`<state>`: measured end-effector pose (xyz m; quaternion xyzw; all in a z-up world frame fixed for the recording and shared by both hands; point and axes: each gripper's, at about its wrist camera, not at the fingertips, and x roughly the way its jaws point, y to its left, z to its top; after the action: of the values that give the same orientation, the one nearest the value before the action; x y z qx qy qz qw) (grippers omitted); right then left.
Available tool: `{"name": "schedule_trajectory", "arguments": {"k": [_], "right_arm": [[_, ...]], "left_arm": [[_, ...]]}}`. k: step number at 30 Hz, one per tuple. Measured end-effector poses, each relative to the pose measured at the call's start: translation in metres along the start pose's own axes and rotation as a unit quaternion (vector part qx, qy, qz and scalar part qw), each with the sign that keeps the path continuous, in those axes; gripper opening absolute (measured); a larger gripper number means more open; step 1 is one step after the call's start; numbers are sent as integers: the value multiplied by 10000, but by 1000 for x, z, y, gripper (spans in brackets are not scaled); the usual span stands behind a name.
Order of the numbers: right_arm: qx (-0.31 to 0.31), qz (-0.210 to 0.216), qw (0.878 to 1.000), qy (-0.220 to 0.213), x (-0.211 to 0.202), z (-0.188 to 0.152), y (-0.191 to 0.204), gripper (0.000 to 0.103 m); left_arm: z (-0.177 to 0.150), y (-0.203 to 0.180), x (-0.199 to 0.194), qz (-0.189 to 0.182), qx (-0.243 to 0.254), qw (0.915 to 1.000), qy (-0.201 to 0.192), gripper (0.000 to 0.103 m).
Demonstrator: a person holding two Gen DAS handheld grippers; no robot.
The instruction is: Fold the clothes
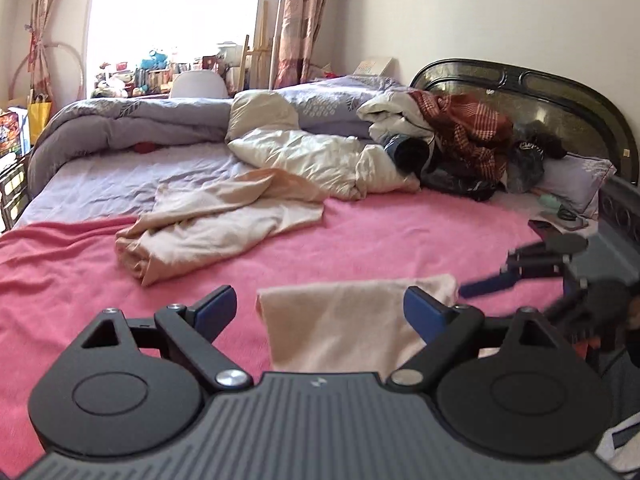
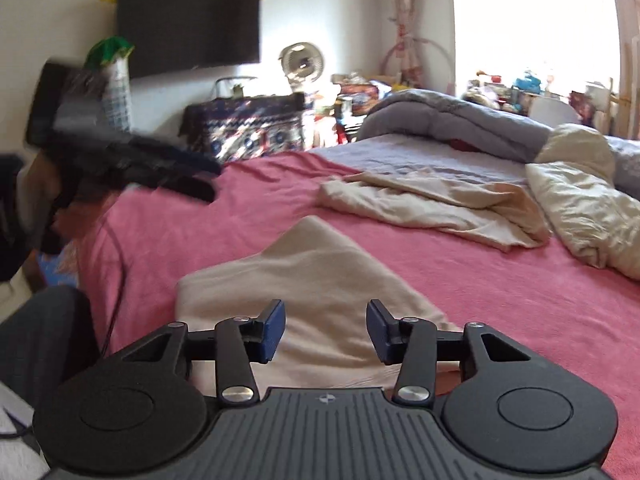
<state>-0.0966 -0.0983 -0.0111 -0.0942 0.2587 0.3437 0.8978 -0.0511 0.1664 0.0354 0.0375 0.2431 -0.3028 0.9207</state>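
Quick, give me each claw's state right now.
Left claw: open, holding nothing, above the beige folded cloth.
Right claw: open, holding nothing, over the same cloth.

We look from low over the pink blanket [image 1: 120, 264], close to the bed. The left wrist view faces across the bed toward the window [image 1: 172, 12] and dark headboard [image 1: 520, 84], its own tool [image 1: 320, 312] in the foreground. The right wrist view faces the window too, and a wall with a fan [image 2: 302, 60]. Both share the folded beige cloth [image 2: 312, 276] (near the lens), the rumpled beige garment [image 1: 224, 220] and grey duvet [image 1: 128, 120]; each catches the other tool, blurred.
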Motion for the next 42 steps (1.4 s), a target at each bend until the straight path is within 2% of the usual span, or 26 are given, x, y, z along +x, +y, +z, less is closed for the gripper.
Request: {"name": "schedule_trajectory", "arguments": {"k": [2, 3, 4, 5, 7, 8, 10, 11, 14, 16, 19, 21, 24, 27, 29, 30, 32, 34, 35, 37, 39, 40, 42], "right_arm": [[-179, 130, 9996, 194, 9, -7, 14, 45], [-145, 148, 9994, 276, 13, -12, 17, 45], [-111, 166, 9992, 357, 17, -17, 20, 45], [24, 189, 9992, 348, 17, -21, 19, 45], [360, 237, 9987, 272, 13, -25, 12, 45], [435, 239, 9984, 256, 11, -27, 11, 46], [472, 235, 9983, 229, 6, -32, 10, 46], [484, 234, 9983, 215, 4, -34, 11, 47], [577, 240, 9979, 196, 0, -39, 10, 48], [705, 222, 9970, 212, -4, -39, 9, 48], [998, 174, 9946, 235, -17, -34, 5, 53], [1295, 137, 9914, 161, -28, -36, -3, 60], [1745, -193, 9844, 82, -41, -44, -16, 60], [2080, -496, 9769, 49, -48, -51, -23, 60], [2177, -693, 9735, 5, -52, -54, -23, 60], [2196, -802, 9723, -23, -54, -55, -22, 60], [2185, -902, 9716, -122, -57, -54, -19, 61], [2115, -936, 9726, -226, -59, -51, -14, 63], [2044, -941, 9740, -258, -58, -49, -12, 64], [1857, -922, 9779, -271, -52, -44, -7, 66], [1707, -924, 9808, -197, -40, -41, -4, 69], [1610, -956, 9823, -81, -30, -41, -2, 70], [1434, -1160, 9823, 334, -7, -46, 2, 74]], "left_arm": [[5, -4, 28, 151, 114, 9997, 143, 92], [2, -9, 46, 555, 345, 9972, 361, 93], [-3, -15, 65, 1038, 633, 9907, 609, 92], [-8, -20, 84, 1518, 918, 9804, 854, 92], [-20, -26, 118, 2356, 1369, 9532, 1312, 93], [-27, -22, 125, 2492, 1299, 9491, 1423, 94], [-30, -4, 126, 2528, 667, 9546, 1425, 98], [-31, 5, 126, 2623, 394, 9530, 1464, 97], [-41, 33, 125, 3269, 204, 9297, 1687, 97], [-42, 51, 110, 3218, -225, 9321, 1649, 96], [-36, 57, 74, 3266, -455, 9331, 1435, 89], [-30, 53, 45, 2976, -756, 9456, 1077, 89], [-22, 35, 2, 2290, -1213, 9646, 482, 89], [-28, -3, -10, 1650, -1045, 9801, 347, 90], [-33, -29, -16, 1237, -899, 9878, 283, 90], [-38, -41, -12, 1171, -744, 9897, 354, 91], [-50, -62, 5, 1237, -366, 9894, 661, 91], [-71, -73, 22, 1610, -37, 9801, 1161, 92], [-81, -74, 24, 1684, -12, 9789, 1155, 93], [-91, -65, 18, 1594, -526, 9807, 999, 93], [-92, -53, 16, 1494, -1169, 9758, 1085, 96], [-92, -50, 16, 1495, -1282, 9743, 1096, 96], [-92, -51, 19, 1615, -1126, 9746, 1070, 97]]}}
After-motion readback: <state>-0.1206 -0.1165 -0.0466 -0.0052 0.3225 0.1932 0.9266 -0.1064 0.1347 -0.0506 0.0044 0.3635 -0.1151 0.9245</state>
